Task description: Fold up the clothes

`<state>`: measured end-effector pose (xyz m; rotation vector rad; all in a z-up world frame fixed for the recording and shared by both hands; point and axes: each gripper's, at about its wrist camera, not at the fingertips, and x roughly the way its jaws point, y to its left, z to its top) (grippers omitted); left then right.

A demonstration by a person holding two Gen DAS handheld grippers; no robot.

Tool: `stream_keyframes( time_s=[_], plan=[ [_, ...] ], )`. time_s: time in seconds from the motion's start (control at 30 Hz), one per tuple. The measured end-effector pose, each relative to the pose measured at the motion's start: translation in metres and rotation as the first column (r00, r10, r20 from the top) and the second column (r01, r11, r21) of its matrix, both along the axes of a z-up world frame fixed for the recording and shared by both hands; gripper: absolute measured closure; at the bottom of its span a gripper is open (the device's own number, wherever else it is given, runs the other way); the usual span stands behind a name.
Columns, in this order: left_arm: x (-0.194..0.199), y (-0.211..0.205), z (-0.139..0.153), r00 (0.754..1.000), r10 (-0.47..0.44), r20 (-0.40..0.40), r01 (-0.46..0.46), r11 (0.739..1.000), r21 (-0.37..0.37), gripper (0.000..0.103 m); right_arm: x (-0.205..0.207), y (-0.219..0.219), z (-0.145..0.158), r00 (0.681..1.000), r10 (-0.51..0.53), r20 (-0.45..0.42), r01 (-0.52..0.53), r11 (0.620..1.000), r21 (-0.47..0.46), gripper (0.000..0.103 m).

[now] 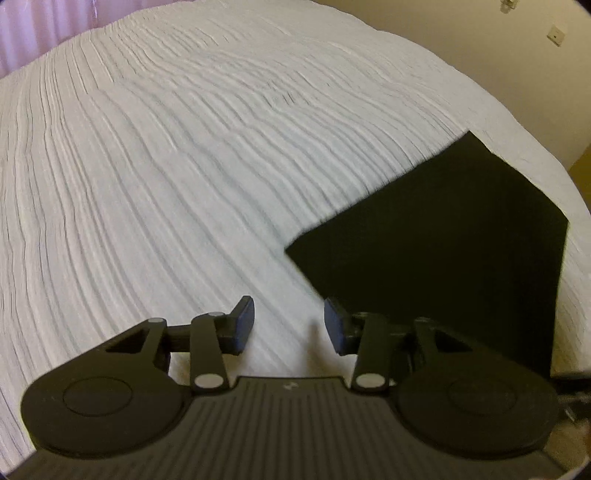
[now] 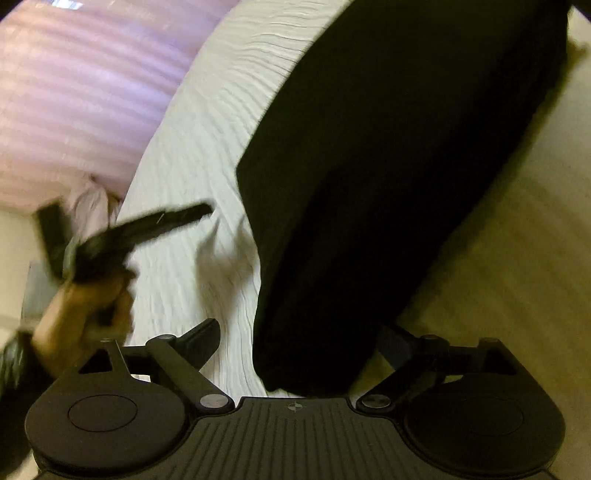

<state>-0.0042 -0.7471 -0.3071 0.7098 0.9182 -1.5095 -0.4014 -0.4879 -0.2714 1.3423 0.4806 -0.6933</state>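
A black garment [image 1: 443, 240] lies flat with straight folded edges on the right side of a white ribbed bedspread [image 1: 184, 166]. My left gripper [image 1: 290, 325] hangs over bare bedspread just left of the garment's near corner, open, with nothing between its fingers. In the right wrist view the garment [image 2: 388, 166] fills the middle, near the bed's edge. My right gripper [image 2: 301, 343] stands wide open. The garment's near end lies between its fingers, and the pads do not press on it. A hand [image 2: 85, 306] holds the blurred left gripper [image 2: 155, 225] at the left.
Pink curtains [image 2: 74, 92] hang beyond the bed's far side. Beige floor [image 2: 498, 258] shows past the bed's right edge. A cream wall with a socket [image 1: 555, 35] stands behind the bed. Wide bare bedspread [image 2: 207, 147] stretches left of the garment.
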Motion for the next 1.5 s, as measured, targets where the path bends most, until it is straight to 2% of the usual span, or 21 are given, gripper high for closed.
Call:
stream_keyframes(
  time_s=[0.13, 0.17, 0.2, 0.23, 0.27, 0.3, 0.33, 0.4, 0.53, 0.7, 0.77, 0.8, 0.87, 0.97, 1.03, 1.07, 1.13, 1.2, 1.3, 1.4, 1.5],
  plan=[
    [-0.002, 0.021, -0.002, 0.999, -0.034, 0.004, 0.034, 0.999, 0.007, 0.066, 0.009, -0.001, -0.026, 0.988, -0.156, 0.016, 0.155, 0.987, 0.038, 0.011],
    [-0.005, 0.026, -0.001, 0.999, -0.048, 0.006, 0.048, 0.999, 0.005, 0.066, 0.007, -0.003, -0.028, 0.985, -0.172, 0.008, 0.172, 0.984, 0.049, 0.016],
    [-0.008, 0.030, 0.000, 0.998, -0.063, 0.008, 0.063, 0.998, 0.002, 0.066, 0.006, -0.004, -0.029, 0.982, -0.189, 0.000, 0.188, 0.980, 0.058, 0.043],
    [-0.011, 0.034, 0.001, 0.997, -0.077, 0.010, 0.077, 0.997, 0.000, 0.066, 0.004, -0.005, -0.030, 0.979, -0.205, -0.008, 0.205, 0.976, 0.068, 0.063],
    [-0.017, 0.037, 0.003, 0.994, -0.104, 0.019, 0.104, 0.995, -0.003, 0.066, -0.001, -0.008, -0.031, 0.978, -0.208, 0.012, 0.206, 0.974, 0.090, 0.067],
    [-0.023, 0.040, 0.005, 0.991, -0.131, 0.030, 0.131, 0.991, -0.006, 0.066, -0.006, -0.011, -0.033, 0.977, -0.212, 0.032, 0.208, 0.972, 0.112, 0.078],
    [-0.029, 0.044, 0.006, 0.987, -0.158, 0.040, 0.159, 0.987, -0.009, 0.066, -0.011, -0.015, -0.033, 0.977, -0.208, 0.052, 0.200, 0.971, 0.129, 0.084],
    [-0.041, 0.050, 0.010, 0.975, -0.213, 0.061, 0.214, 0.977, -0.013, 0.066, -0.016, -0.022, -0.024, 0.982, -0.174, 0.077, 0.164, 0.978, 0.130, 0.089],
    [-0.071, 0.066, 0.020, 0.928, -0.360, 0.101, 0.364, 0.931, -0.027, 0.066, -0.034, -0.047, 0.008, 0.994, -0.062, 0.095, 0.051, 0.992, 0.115, 0.092],
    [-0.104, 0.079, 0.020, 0.872, -0.459, 0.169, 0.472, 0.880, -0.045, 0.065, -0.071, -0.073, 0.029, 0.997, 0.080, 0.006, -0.080, 0.990, 0.119, 0.092],
    [-0.120, 0.087, 0.016, 0.816, -0.519, 0.255, 0.546, 0.837, -0.042, 0.064, -0.079, -0.075, 0.028, 0.995, 0.103, -0.013, -0.101, 0.987, 0.127, 0.092],
    [-0.129, 0.095, 0.012, 0.761, -0.556, 0.334, 0.599, 0.800, -0.036, 0.062, -0.082, -0.072, 0.027, 0.994, 0.107, -0.021, -0.104, 0.986, 0.128, 0.092],
    [-0.147, 0.110, 0.003, 0.623, -0.613, 0.486, 0.705, 0.709, -0.009, 0.045, -0.078, -0.064, 0.023, 0.992, 0.118, -0.039, -0.112, 0.986, 0.122, 0.092],
    [-0.161, 0.134, -0.013, 0.388, -0.656, 0.648, 0.846, 0.533, 0.032, 0.035, -0.072, -0.056, 0.019, 0.996, 0.077, -0.050, -0.071, 0.992, 0.107, 0.083],
    [-0.166, 0.141, -0.027, 0.247, -0.663, 0.706, 0.897, 0.432, 0.091, 0.035, -0.070, -0.047, 0.019, 0.999, 0.023, -0.046, -0.018, 0.995, 0.099, 0.051],
    [-0.168, 0.143, -0.034, 0.175, -0.661, 0.730, 0.916, 0.381, 0.124, 0.035, -0.069, -0.042, 0.020, 0.999, -0.006, -0.044, 0.010, 0.996, 0.093, 0.046],
    [-0.169, 0.143, -0.047, 0.056, -0.636, 0.770, 0.941, 0.291, 0.172, 0.035, -0.068, -0.031, 0.021, 0.997, -0.065, -0.039, 0.068, 0.994, 0.082, 0.041],
    [-0.168, 0.139, -0.056, -0.015, -0.606, 0.795, 0.953, 0.233, 0.195, 0.036, -0.077, -0.022, 0.015, 0.990, -0.138, -0.012, 0.139, 0.986, 0.093, 0.040],
    [-0.164, 0.120, -0.068, -0.086, -0.587, 0.805, 0.959, 0.170, 0.226, 0.041, -0.069, -0.012, -0.004, 0.977, -0.215, 0.000, 0.213, 0.968, 0.134, 0.023],
    [-0.159, 0.101, -0.071, -0.120, -0.617, 0.777, 0.962, 0.121, 0.244, 0.051, -0.057, -0.013, -0.022, 0.960, -0.275, 0.056, 0.265, 0.953, 0.147, 0.020],
    [-0.157, 0.095, -0.069, -0.148, -0.651, 0.745, 0.960, 0.086, 0.265, 0.073, -0.042, -0.023, -0.038, 0.931, -0.335, 0.146, 0.309, 0.935, 0.172, 0.021]
  ],
)
